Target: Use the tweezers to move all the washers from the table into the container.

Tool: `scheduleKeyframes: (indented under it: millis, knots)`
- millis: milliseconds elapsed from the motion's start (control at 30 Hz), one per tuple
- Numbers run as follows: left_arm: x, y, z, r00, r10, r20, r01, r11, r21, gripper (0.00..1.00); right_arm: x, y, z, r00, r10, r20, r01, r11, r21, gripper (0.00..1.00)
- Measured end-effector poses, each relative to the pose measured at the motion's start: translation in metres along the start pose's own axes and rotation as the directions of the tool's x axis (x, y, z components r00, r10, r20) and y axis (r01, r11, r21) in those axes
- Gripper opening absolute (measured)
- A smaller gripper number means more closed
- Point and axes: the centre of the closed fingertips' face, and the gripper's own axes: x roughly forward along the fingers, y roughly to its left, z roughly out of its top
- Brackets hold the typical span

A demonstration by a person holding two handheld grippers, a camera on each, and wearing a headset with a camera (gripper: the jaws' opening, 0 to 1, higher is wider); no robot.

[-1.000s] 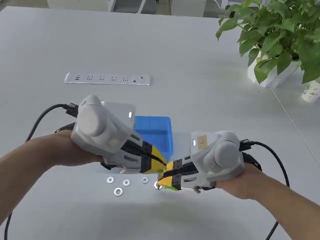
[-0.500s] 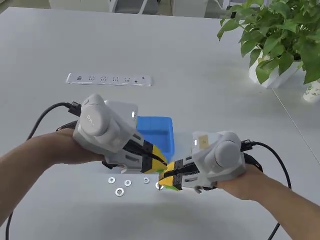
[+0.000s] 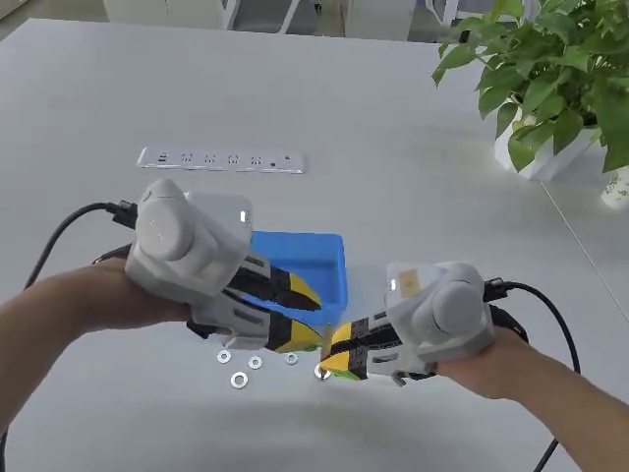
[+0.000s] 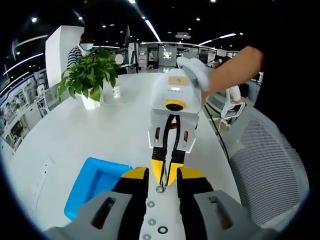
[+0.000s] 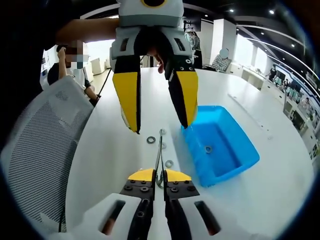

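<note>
Nearest the person, the right gripper [image 3: 336, 360] has its jaws pressed together on the tweezers [image 5: 158, 156], which stick out forward between the yellow tips. The tweezer points come down at one washer [image 4: 160, 189] lying on the table [image 3: 413, 157]. Whether they already pinch it or only touch it is too small to tell.

Just left of that, four more washers [image 3: 239, 380] lie loose on the table in a small scatter, close to each other and just in front of the container.

Above them hangs the left gripper [image 3: 300, 317], facing the right one. Its jaws stand apart and hold nothing. In the right gripper view it comes in from the top with the gap between its yellow jaws plain to see.

Behind both grippers sits the blue container [image 3: 332, 258], a shallow open tray. One washer in the container [image 5: 208, 149] lies on its floor.

Farther back on the table are a white power strip [image 3: 221, 159] and, off to the right, a potted plant [image 3: 550, 79].

By my reading the job is at an early stage: one washer is in, about five are left on the table, and the one at the tweezer points looks like the next to go.
</note>
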Motion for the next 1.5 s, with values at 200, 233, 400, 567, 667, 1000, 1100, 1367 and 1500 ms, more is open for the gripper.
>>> scheduleKeyframes:
  millis: [200, 233, 400, 567, 667, 1000, 1100, 1367, 1500]
  knots:
    - [-0.009, -0.002, -0.001, 0.9987, 0.033, 0.037, -0.032, 0.999, -0.037, 0.36, -0.01, 0.0, 0.013, 0.9999, -0.006, 0.012, 0.006, 1.0, -0.006, 0.06]
    - [-0.011, -0.003, -0.001, 0.9983, 0.038, 0.043, -0.037, 0.999, -0.038, 0.37, -0.011, 0.0, 0.016, 0.9999, -0.006, 0.016, 0.006, 1.0, -0.006, 0.06]
    - [-0.023, -0.002, -0.003, 0.9956, 0.073, 0.059, -0.069, 0.995, -0.07, 0.45, -0.02, -0.002, 0.033, 0.9994, -0.011, 0.032, 0.011, 1.0, -0.016, 0.06]
    - [-0.034, 0.001, -0.007, 0.9918, 0.112, 0.062, -0.105, 0.989, -0.1, 0.54, -0.029, -0.008, 0.047, 0.9985, -0.017, 0.051, 0.018, 1.0, -0.023, 0.06]
    - [-0.039, 0.002, -0.009, 0.9892, 0.131, 0.066, -0.123, 0.986, -0.112, 0.58, -0.032, -0.011, 0.054, 0.9982, -0.017, 0.058, 0.019, 0.999, -0.03, 0.06]
    - [-0.057, 0.007, -0.013, 0.9751, 0.204, 0.087, -0.188, 0.969, -0.162, 0.73, -0.035, -0.028, 0.071, 0.9968, -0.023, 0.077, 0.028, 0.998, -0.062, 0.06]
    - [-0.063, 0.008, -0.015, 0.9707, 0.223, 0.09, -0.206, 0.964, -0.169, 0.76, -0.034, -0.033, 0.073, 0.9964, -0.024, 0.081, 0.03, 0.997, -0.067, 0.06]
    - [-0.078, 0.012, -0.02, 0.9608, 0.262, 0.092, -0.241, 0.951, -0.192, 0.81, -0.028, -0.049, 0.075, 0.9965, -0.024, 0.08, 0.031, 0.996, -0.082, 0.07]
    - [-0.083, 0.014, -0.022, 0.9553, 0.281, 0.093, -0.259, 0.945, -0.199, 0.83, -0.024, -0.055, 0.073, 0.9968, -0.022, 0.077, 0.029, 0.996, -0.089, 0.07]
